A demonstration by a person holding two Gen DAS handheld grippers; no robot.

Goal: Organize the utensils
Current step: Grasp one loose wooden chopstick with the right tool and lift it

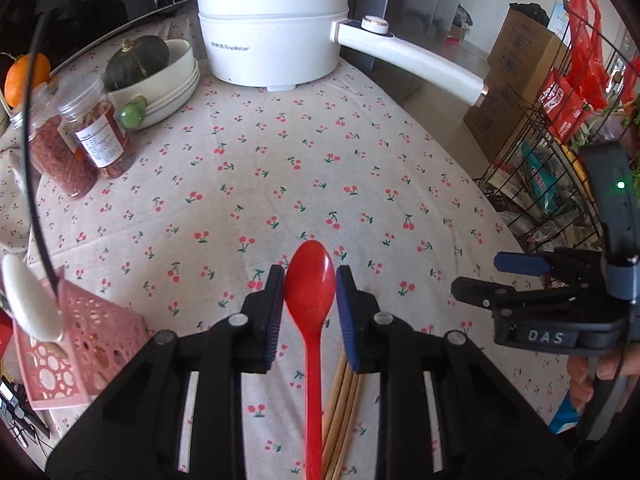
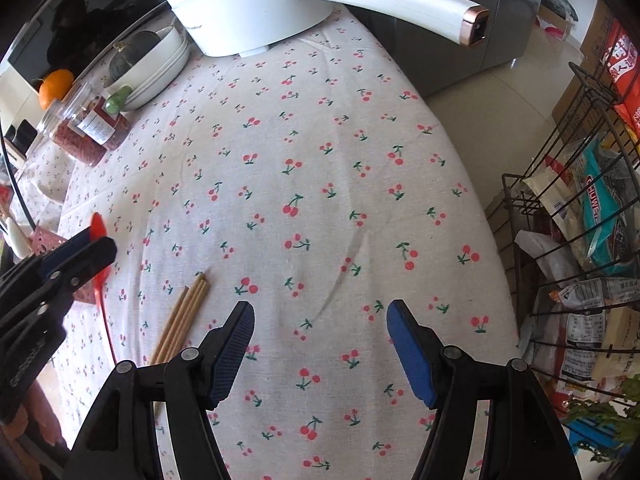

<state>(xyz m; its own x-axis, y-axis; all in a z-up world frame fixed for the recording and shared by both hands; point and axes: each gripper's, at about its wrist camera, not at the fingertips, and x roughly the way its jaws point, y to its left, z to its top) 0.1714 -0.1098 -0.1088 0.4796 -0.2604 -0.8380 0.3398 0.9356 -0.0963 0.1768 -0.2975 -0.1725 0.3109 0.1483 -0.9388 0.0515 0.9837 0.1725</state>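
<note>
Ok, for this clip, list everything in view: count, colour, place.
spoon: 1, red, between left gripper's fingers
chopsticks: several, wooden, on tablecloth beside spoon
utensil basket: 1, pink, table's left edge
electric pot: 1, white, far end
bowls: stacked, white, left of pot
squash: 1, dark green, in top bowl
jars: 2, clear, red contents, far left
orange: 1, far left
wire rack: 1, black, right of table
left gripper: around spoon bowl
right gripper: open, empty
</note>
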